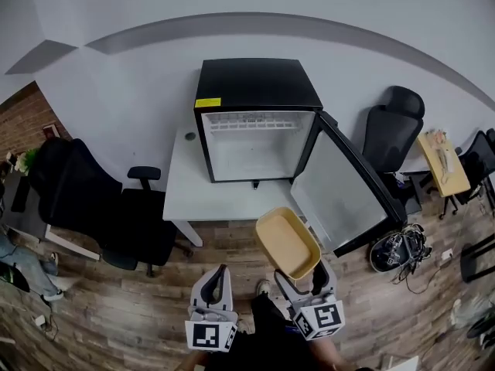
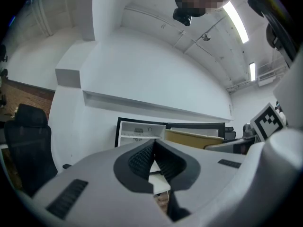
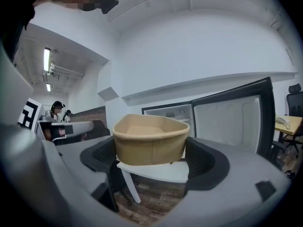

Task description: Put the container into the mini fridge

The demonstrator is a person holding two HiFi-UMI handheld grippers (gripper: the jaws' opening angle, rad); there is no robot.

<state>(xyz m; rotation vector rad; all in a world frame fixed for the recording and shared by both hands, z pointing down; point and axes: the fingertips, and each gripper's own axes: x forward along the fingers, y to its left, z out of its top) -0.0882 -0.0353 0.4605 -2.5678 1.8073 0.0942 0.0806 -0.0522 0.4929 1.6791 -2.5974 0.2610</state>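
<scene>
Tan container (image 1: 288, 243), empty, clamped in the right gripper (image 1: 300, 275) and held near of the white counter (image 1: 189, 195) bearing a black mini fridge (image 1: 259, 91), its door (image 1: 340, 188) swung open rightward, yellow label (image 1: 207, 103) too small to be read; left gripper (image 1: 219, 279) closed on nothing.

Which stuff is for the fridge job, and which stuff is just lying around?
For the job: tan container, gripped by the right gripper; mini fridge, door open; white table under it.
Lying around: left black chair; right black chair; cable tangle; left gripper, shut and empty.
</scene>
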